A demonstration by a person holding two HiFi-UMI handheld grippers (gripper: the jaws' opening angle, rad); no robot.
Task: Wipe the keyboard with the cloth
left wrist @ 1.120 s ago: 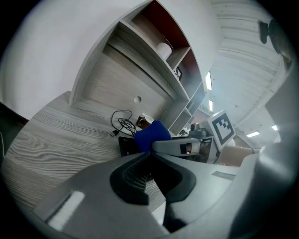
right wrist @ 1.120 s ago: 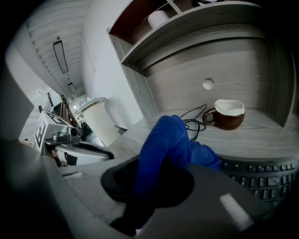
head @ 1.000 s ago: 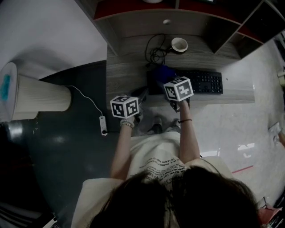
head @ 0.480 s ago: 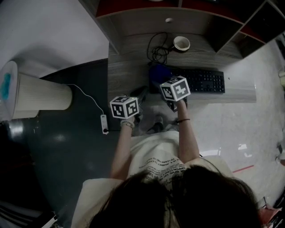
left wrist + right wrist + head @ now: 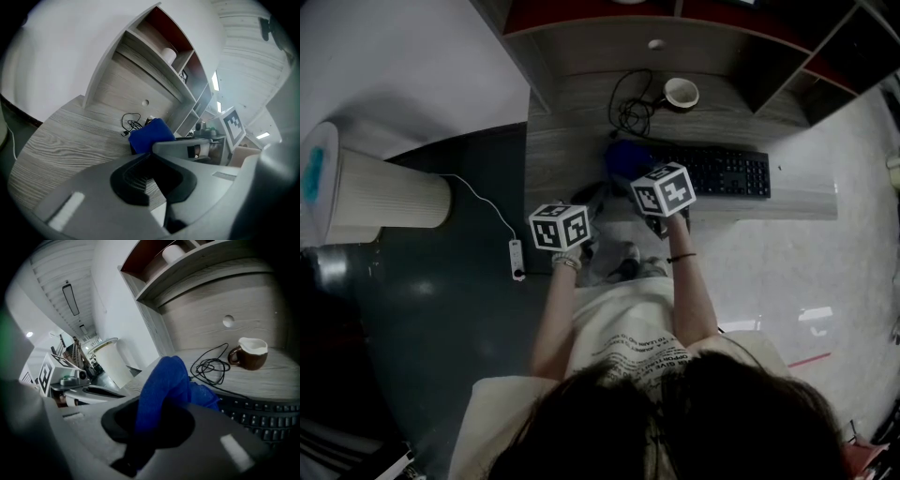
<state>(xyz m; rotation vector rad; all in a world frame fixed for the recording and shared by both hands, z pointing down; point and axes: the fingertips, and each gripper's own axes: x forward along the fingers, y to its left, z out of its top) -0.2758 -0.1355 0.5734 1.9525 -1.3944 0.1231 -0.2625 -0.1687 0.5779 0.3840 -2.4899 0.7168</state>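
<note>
**Keyboard [image 5: 717, 173] stretches away to the right of the cloth-holding gripper**

The right hand-held gripper [image 5: 154, 425] is clenched on the blue cloth [image 5: 164, 380]. A fold of the cloth rises from between its jaws, and the rest spills forward and down. In the right gripper view the loose end appears to rest on the near left end of the keyboard, whose black keys run off toward the lower right. From the head view the same relation holds. The cloth sits bunched at the keyboard's left end, just ahead of the right gripper's marker cube [image 5: 664, 190], and the keyboard's long axis lies along the front of the bench [image 5: 572, 141], going right from there. Judging by this, the wipe calls for a sideways sweep to the person's right along that axis, not a push forward.

The left hand-held gripper [image 5: 152, 180] is released. Its jaws stand apart with only bench grain showing between them. It hangs near the bench's front edge, left of the right gripper and farther from the keyboard, so the right one is plainly the working tool.

Beyond the cloth, a coiled cable [image 5: 628, 112] and a mug [image 5: 680, 93] sit near the back of the bench, apart from the keyboard. The cable lies close to the cloth, so a sweep that strays toward the back could snag it.
</note>
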